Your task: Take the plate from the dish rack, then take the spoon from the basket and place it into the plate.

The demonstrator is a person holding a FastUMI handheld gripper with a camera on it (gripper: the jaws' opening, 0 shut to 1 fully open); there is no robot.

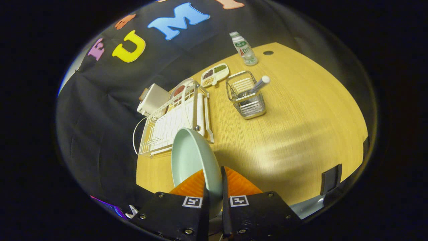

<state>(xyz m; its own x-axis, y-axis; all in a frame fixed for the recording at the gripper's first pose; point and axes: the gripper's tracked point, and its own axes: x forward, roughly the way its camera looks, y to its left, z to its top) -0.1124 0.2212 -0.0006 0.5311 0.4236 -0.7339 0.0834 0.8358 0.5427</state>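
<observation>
My gripper (214, 182) is shut on the rim of a pale green plate (190, 157), which stands on edge between the fingers, lifted above the wooden table (301, 127). Just beyond the plate lies the white wire dish rack (174, 124). Farther off, to the right of the rack, stands a wire basket (246, 95) with the spoon (259, 85) leaning in it, its white handle end sticking up and out toward the right.
A white boxy appliance (153, 99) and a second plate (180, 89) sit behind the rack. A small divided dish (214, 74) and a plastic bottle (244, 48) stand at the far table edge. A dark block (331, 179) shows at the near right edge.
</observation>
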